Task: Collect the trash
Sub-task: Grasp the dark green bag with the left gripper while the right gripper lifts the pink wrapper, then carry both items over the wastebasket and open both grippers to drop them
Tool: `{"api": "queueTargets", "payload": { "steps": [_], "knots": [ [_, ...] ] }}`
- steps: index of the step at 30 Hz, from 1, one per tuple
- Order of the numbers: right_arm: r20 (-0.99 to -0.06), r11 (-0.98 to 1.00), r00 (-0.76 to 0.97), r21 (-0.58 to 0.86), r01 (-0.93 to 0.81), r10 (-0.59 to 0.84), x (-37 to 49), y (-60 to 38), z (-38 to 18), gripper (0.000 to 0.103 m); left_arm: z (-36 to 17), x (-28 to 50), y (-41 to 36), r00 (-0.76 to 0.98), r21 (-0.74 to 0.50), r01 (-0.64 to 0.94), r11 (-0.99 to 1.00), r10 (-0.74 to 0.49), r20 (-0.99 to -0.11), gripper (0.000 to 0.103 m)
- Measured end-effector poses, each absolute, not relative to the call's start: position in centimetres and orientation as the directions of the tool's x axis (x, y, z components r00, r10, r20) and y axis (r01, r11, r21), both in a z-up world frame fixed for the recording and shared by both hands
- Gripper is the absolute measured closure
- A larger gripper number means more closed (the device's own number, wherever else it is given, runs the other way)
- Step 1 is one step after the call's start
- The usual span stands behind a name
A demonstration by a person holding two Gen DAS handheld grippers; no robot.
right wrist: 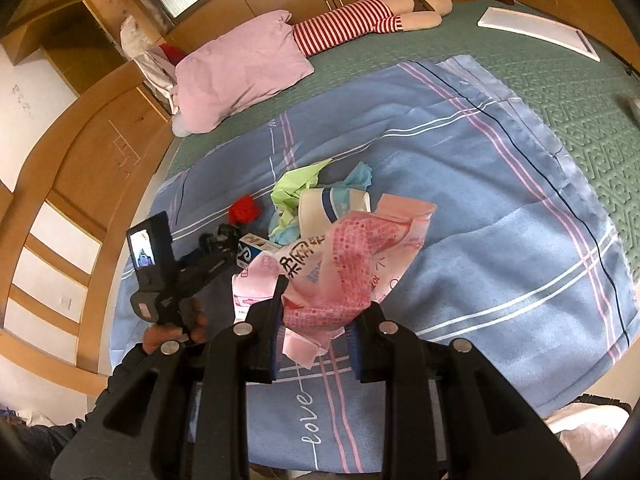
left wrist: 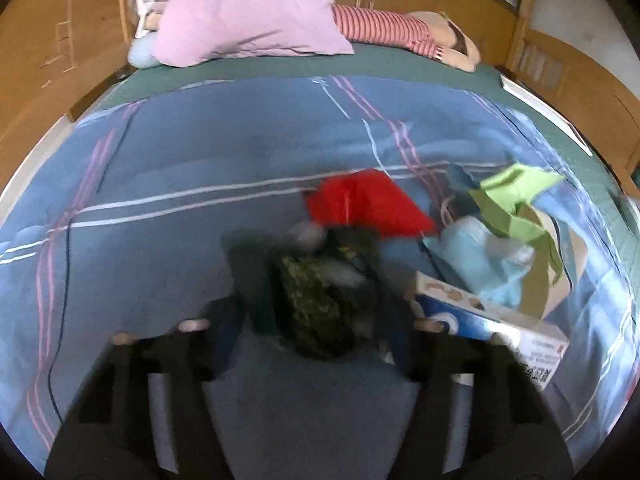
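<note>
Trash lies in a pile on a blue checked blanket [left wrist: 160, 240] on a bed. In the left wrist view my left gripper [left wrist: 316, 316] has a dark green crumpled wrapper [left wrist: 316, 304] between its wide-set fingers; the view is blurred. Beyond it lie a red scrap [left wrist: 368, 204], a light blue bag [left wrist: 472, 256], green paper [left wrist: 516, 196], a paper cup [left wrist: 560, 264] and a blue-white box [left wrist: 492, 328]. In the right wrist view my right gripper [right wrist: 320, 316] is shut on a pink printed plastic bag [right wrist: 352, 256] and holds it above the blanket [right wrist: 480, 200]. My left gripper [right wrist: 216, 252] shows at its left.
A pink pillow [left wrist: 244, 20] and a striped plush doll [left wrist: 400, 28] lie at the head of the bed. A white flat board [right wrist: 536, 32] lies on the green mattress cover [right wrist: 580, 120]. Wooden cabinets [right wrist: 100, 152] stand along the left side.
</note>
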State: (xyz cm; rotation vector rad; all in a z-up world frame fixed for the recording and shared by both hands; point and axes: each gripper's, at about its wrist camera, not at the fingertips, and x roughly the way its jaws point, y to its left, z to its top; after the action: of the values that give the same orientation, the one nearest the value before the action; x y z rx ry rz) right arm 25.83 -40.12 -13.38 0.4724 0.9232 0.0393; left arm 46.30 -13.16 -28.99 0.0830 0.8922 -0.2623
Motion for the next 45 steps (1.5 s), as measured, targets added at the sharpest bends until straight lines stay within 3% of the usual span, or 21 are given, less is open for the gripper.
{"api": "queueTargets", "payload": {
  "steps": [7,12,15,22,26,36,45],
  "knots": [
    [-0.741,0.897,0.622,0.422,0.135,0.255,25.7,-39.8,-12.8,0.076,-25.5,42.9,-11.1,0.666,0.010,0.193,0.981,-0.123,-0.736,0.057],
    [-0.697,0.922,0.692,0.368,0.123,0.186,22.0,-38.9,-10.1,0.076,-19.4,36.7,-11.2,0.747,0.124,0.119,0.985,-0.006,-0.665,0.057],
    [-0.659,0.938,0.744,0.317,0.143,0.109,18.0,-38.8,-7.6,0.076,-15.2,31.6,-12.3,0.781,0.126,0.134,0.983,-0.027,-0.624,0.056],
    [-0.572,0.942,0.816,0.219,0.254,-0.087,6.4,-38.8,-3.5,0.076,-7.4,18.4,-16.4,0.819,0.085,0.269,0.959,-0.181,-0.545,0.056],
    [-0.547,0.932,0.820,0.182,0.313,-0.169,0.5,-38.3,-3.1,0.076,-5.6,11.3,-18.9,0.808,0.067,0.371,0.926,-0.286,-0.515,0.056],
    [-0.472,0.870,0.811,0.162,0.465,-0.345,-10.1,-40.1,-2.1,0.076,-5.7,0.9,-24.8,0.727,0.046,0.572,0.819,-0.480,-0.490,0.055],
    [-0.468,0.814,0.772,0.171,0.555,-0.429,-14.8,-42.5,-3.4,0.075,-7.6,-2.9,-29.2,0.694,0.060,0.617,0.785,-0.506,-0.512,0.054]
  ]
}}
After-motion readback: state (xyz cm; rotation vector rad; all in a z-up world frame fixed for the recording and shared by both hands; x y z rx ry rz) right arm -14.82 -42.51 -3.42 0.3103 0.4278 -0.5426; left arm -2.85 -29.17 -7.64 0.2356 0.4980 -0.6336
